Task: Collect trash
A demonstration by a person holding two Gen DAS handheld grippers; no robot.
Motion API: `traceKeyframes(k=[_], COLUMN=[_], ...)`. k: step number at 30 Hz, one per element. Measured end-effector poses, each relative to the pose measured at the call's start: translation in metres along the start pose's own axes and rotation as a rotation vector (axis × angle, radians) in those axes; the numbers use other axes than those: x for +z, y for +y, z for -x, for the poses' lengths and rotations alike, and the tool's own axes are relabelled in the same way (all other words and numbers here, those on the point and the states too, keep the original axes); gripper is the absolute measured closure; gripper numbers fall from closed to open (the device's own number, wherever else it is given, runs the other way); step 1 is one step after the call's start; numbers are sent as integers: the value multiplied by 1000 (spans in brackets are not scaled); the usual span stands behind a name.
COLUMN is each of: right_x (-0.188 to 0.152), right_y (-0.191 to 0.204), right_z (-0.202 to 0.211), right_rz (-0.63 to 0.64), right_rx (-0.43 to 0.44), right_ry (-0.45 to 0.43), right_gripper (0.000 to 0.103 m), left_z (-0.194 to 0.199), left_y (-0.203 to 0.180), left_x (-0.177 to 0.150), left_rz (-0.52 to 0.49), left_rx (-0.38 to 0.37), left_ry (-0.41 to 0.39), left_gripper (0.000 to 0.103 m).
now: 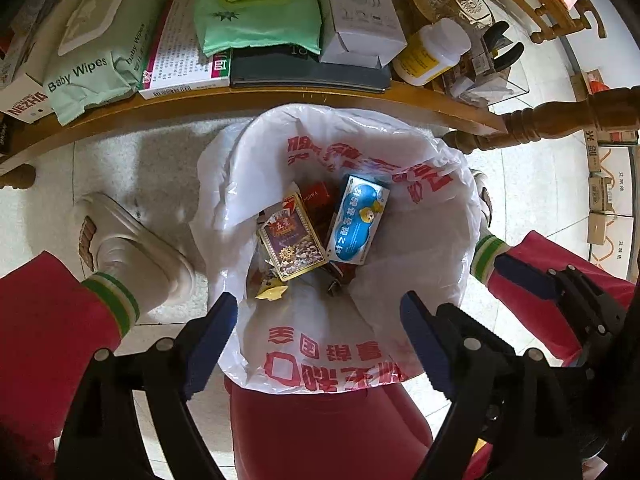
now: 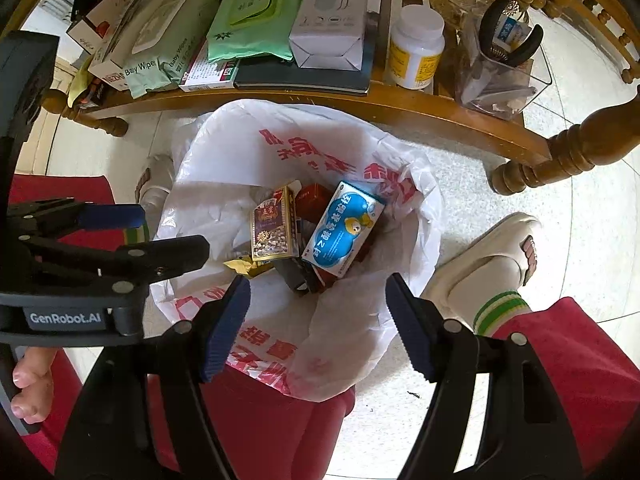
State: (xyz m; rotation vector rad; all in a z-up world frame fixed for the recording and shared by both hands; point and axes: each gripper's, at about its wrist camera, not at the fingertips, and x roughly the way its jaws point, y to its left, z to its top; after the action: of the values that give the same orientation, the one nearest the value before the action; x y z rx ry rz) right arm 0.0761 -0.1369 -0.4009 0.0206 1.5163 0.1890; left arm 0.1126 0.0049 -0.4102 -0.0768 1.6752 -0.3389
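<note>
**Bin loaded, both claws empty above it**

The trash bin (image 1: 320,420), lined with a white bag (image 1: 420,248), stands on the floor between the person's feet, just below the desk (image 1: 248,100) edge, so items drop straight in. Inside lie a blue box (image 1: 356,220) and, at its 9 o'clock, a dark patterned box (image 1: 290,238). The left claw (image 1: 316,344) and right claw (image 2: 318,328) hover wide apart, holding nothing. At 12 o'clock, baby wipes (image 1: 92,56) and a pill bottle (image 1: 432,52) crowd the desk.

Red bin (image 1: 328,432) lined with white red-printed bag (image 1: 420,248), mouth open; inside, blue-white carton (image 1: 356,220) lying tilted beside purple-gold box (image 1: 290,236), small red box (image 1: 318,196) behind them, crumpled yellow wrapper (image 1: 272,291) near the purple-gold box.
</note>
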Motion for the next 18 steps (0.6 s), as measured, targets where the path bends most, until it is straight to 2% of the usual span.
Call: traceKeyframes(k=[7,13,15,18], right_x=[-9,-20,-27,-35], right_y=[-1,-4,-4,2], right_z=[21,62,76,96], right_rz=[-23,-66,-81,-86], right_rx=[-10,-42,-37,-48], right_ry=[-36,-129,-164,-212], right_gripper=[34,32,26,25], left_z=[17,40,50,68], left_y=[-1,-6,-11,-21], left_x=[-7,-21,-27,-38], left_rz=[-3,-16,-32,-65], left_rx=[22,38,61,93], left_ry=[-45,-112,-144,-203], left_gripper=[21,15,15,15])
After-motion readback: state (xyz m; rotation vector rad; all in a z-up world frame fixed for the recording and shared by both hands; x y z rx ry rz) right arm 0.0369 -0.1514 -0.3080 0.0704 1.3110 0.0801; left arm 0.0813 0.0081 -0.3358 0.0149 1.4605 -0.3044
